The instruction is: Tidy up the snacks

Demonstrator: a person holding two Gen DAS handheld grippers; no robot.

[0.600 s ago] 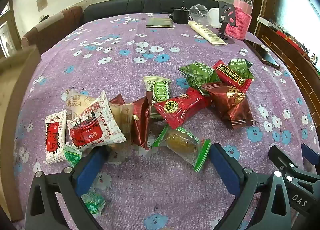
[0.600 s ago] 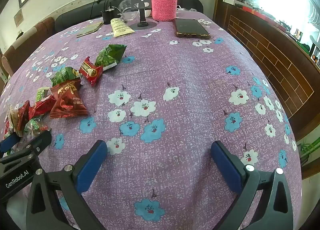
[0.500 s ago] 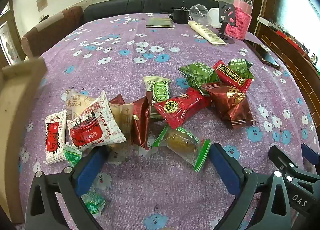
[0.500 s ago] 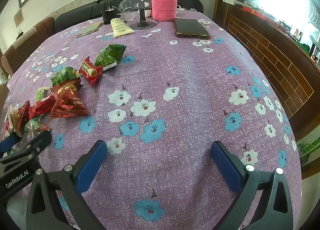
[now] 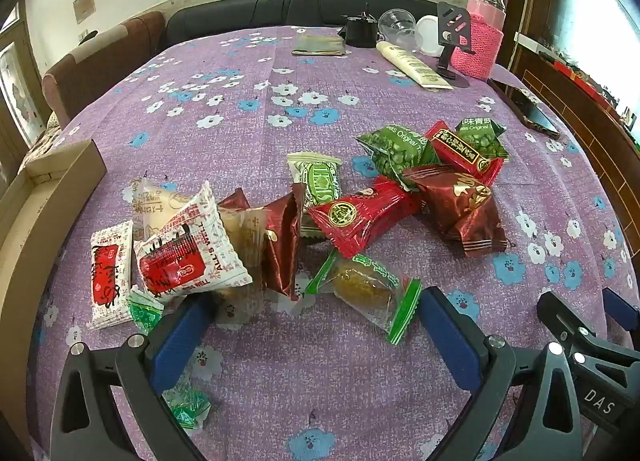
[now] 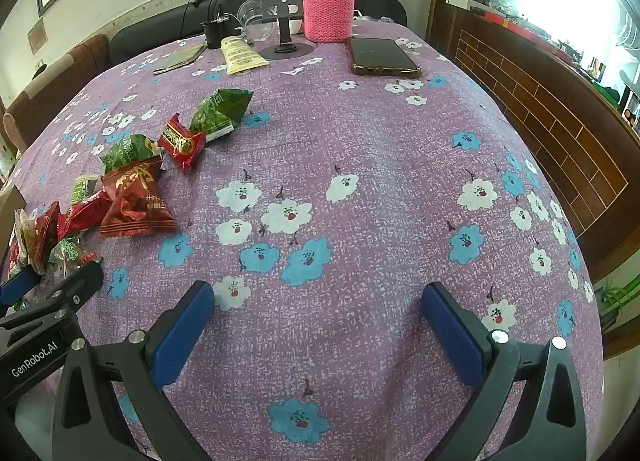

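Several wrapped snacks lie in a loose pile on the purple flowered tablecloth (image 5: 280, 109). In the left wrist view my left gripper (image 5: 312, 325) is open and empty, low over the cloth, just short of a clear pastry pack with green ends (image 5: 362, 287). A white and red pack (image 5: 188, 253) leans at its left finger. Red packs (image 5: 360, 217), dark red packs (image 5: 460, 201) and green pea packs (image 5: 396, 151) lie beyond. My right gripper (image 6: 318, 321) is open and empty over bare cloth, right of the pile (image 6: 136, 201).
A cardboard box (image 5: 36, 213) stands at the table's left edge. At the far end are a pink-sleeved flask (image 6: 329, 7), a phone stand (image 6: 285, 21), a cream tube (image 6: 240, 55) and a phone (image 6: 380, 57). A wooden wall panel (image 6: 560, 121) runs along the right.
The cardboard box at the left has shifted lower and further out of view. Both grippers and the snacks have stayed in place.
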